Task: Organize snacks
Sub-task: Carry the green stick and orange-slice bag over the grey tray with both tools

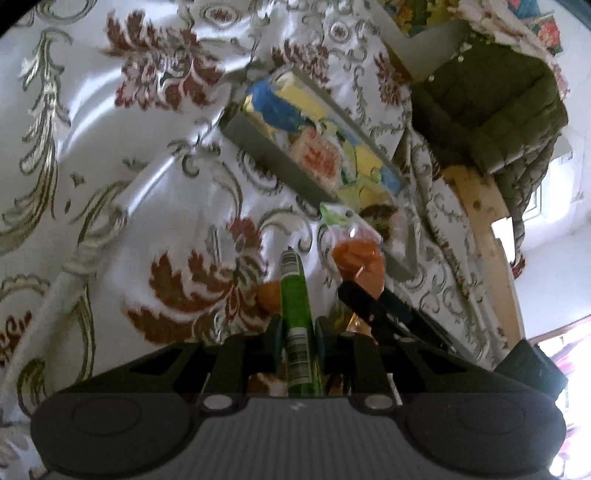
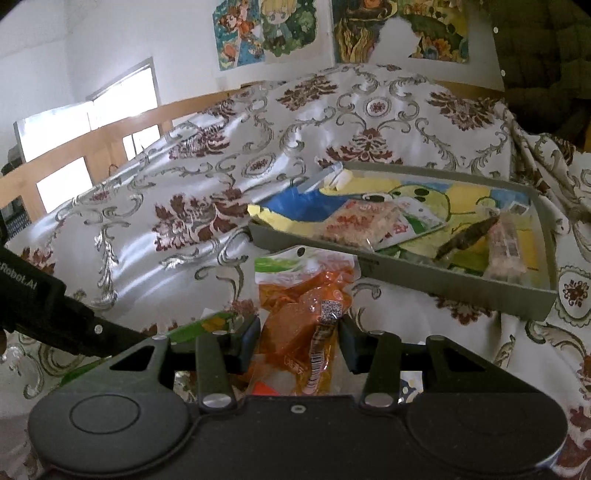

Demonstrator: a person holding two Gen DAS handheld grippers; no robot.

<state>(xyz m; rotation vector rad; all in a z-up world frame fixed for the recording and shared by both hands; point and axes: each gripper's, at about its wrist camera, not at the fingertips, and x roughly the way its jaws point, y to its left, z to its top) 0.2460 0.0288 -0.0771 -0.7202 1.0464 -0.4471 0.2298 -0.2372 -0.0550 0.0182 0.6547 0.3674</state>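
Observation:
In the left wrist view my left gripper (image 1: 297, 332) is shut on a thin green snack packet (image 1: 293, 291), held edge-on with its barcode facing the camera. My right gripper (image 2: 301, 336) is shut on an orange snack packet (image 2: 303, 295), whose green-and-white top points toward the grey tray (image 2: 443, 280). The same orange packet (image 1: 354, 254) shows in the left wrist view, just in front of the tray (image 1: 266, 151). Inside the tray lie a blue-and-yellow bag (image 2: 295, 206), a red-printed cracker packet (image 2: 358, 221) and a dark strip snack (image 2: 465, 236). The left gripper's arm (image 2: 55, 306) enters the right wrist view from the left.
A white floral cloth (image 2: 184, 229) covers the whole surface in rumpled folds. An olive quilted jacket (image 1: 487, 110) hangs at the far side by a wooden frame (image 1: 487, 236). Cartoon posters (image 2: 266, 33) hang on the wall behind.

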